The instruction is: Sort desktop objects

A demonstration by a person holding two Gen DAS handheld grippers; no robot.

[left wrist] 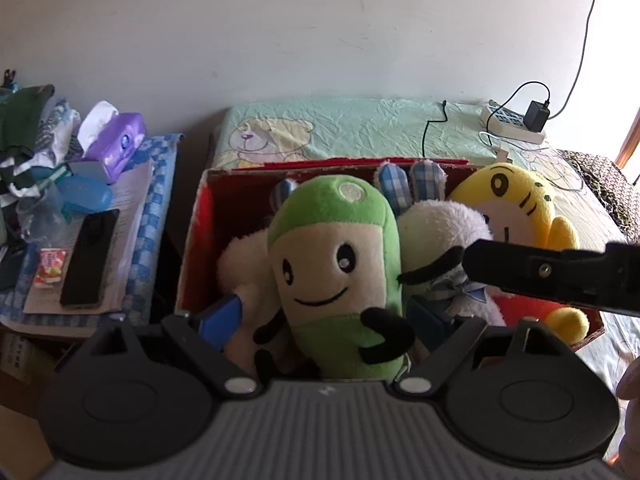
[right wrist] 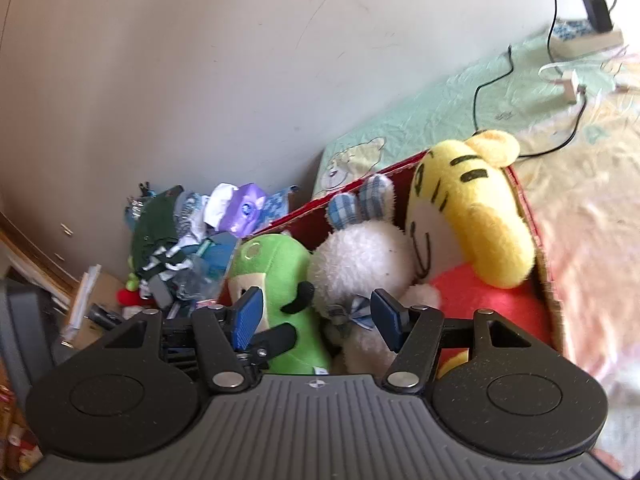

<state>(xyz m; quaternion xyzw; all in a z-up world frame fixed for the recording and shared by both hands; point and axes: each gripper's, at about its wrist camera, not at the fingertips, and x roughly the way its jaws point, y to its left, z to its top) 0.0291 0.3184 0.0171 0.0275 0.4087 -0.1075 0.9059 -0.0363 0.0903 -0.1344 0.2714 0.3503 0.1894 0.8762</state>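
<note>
A red cardboard box [left wrist: 192, 256] on the bed holds three plush toys. The green plush [left wrist: 336, 248] with a smiling face stands upright at the front, between the blue pads of my left gripper [left wrist: 324, 322], which is open around its lower body. Behind it sit a white rabbit plush [left wrist: 440, 232] with plaid ears and a yellow tiger plush [left wrist: 520, 208]. A black part of the right gripper [left wrist: 560, 276] reaches in from the right. In the right wrist view my right gripper [right wrist: 318, 318] is open over the white rabbit [right wrist: 360, 256], between the green plush [right wrist: 280, 264] and the tiger [right wrist: 472, 208].
Left of the box, a cluttered side table [left wrist: 156, 200] carries a purple tissue pack [left wrist: 120, 144], a black phone [left wrist: 90, 256], papers and clothes. A power strip [left wrist: 512, 124] with charger and cables lies on the green sheet [left wrist: 360, 124] behind the box. A wall stands at the back.
</note>
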